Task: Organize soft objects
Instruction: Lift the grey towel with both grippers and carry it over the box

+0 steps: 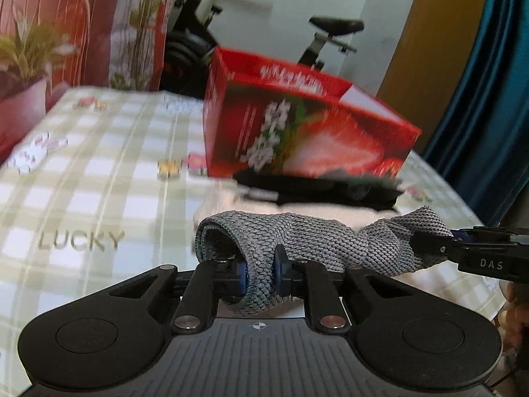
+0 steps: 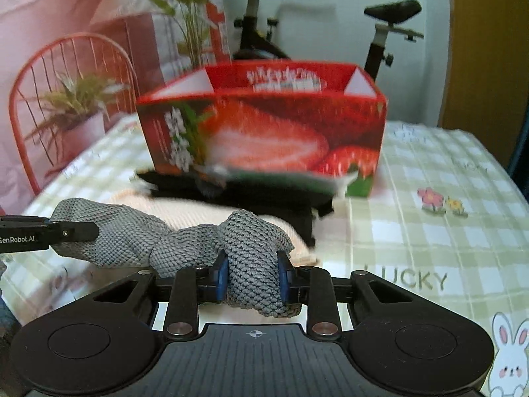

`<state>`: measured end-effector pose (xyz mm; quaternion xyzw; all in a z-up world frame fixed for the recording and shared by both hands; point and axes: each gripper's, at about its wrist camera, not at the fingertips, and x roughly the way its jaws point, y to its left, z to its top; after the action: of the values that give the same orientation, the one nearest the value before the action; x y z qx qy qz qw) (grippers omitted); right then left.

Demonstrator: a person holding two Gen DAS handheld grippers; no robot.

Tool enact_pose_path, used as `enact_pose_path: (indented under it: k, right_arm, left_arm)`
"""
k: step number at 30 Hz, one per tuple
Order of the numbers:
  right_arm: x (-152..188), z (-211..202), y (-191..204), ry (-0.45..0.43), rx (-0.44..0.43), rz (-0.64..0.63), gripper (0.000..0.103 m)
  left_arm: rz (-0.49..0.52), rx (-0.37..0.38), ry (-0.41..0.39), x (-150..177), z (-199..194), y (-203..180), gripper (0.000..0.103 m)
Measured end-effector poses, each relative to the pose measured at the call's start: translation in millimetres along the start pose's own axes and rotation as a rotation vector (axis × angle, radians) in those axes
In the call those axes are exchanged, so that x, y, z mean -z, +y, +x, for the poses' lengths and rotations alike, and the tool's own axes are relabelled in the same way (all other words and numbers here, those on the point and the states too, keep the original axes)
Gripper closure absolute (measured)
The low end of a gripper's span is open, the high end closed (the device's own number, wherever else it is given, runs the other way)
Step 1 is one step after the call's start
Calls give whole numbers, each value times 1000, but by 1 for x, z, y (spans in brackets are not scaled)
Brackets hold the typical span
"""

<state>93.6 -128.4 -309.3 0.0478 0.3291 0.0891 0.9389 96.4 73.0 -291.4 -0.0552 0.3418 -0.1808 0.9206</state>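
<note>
A grey knitted cloth (image 1: 317, 238) hangs stretched between my two grippers just above the checked bedsheet (image 1: 99, 178). My left gripper (image 1: 259, 269) is shut on one end of it, the blue pads pinching the fabric. My right gripper (image 2: 253, 279) is shut on the other end of the grey cloth (image 2: 165, 241); in the left wrist view it reaches in from the right edge as a black finger (image 1: 429, 248). Behind the cloth lie a folded cream cloth (image 2: 198, 213) and a black garment (image 2: 264, 195). An open red strawberry box (image 2: 264, 125) stands beyond them.
A pink wall hanging with plant and chair prints (image 2: 66, 82) backs the bed on the left. An exercise bike (image 2: 386, 33) stands behind the bed. A teal curtain (image 1: 496, 99) hangs at the right. A person's hand (image 1: 515, 314) shows at the right edge.
</note>
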Motion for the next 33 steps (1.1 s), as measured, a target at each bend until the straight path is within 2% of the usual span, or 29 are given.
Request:
enact_pose_path:
  k: [7,16,22,33]
  right_arm:
    - [-25,-12,-1,-73,-22,-6,77]
    - [-52,-13,-4,-123,-39,-23,78]
    - [-79,-15,-10,-174,-35,-53,78]
    - [-146,11,-34,-230,1,-114,78]
  left_arm:
    - [20,2,-64,-23,-9,-6,87]
    - [50,1,-110,-49,-14,-10,87]
    - [72,4,-155,-77,-11,-16,87]
    - [91,-12,-195,-141,24,-24,87]
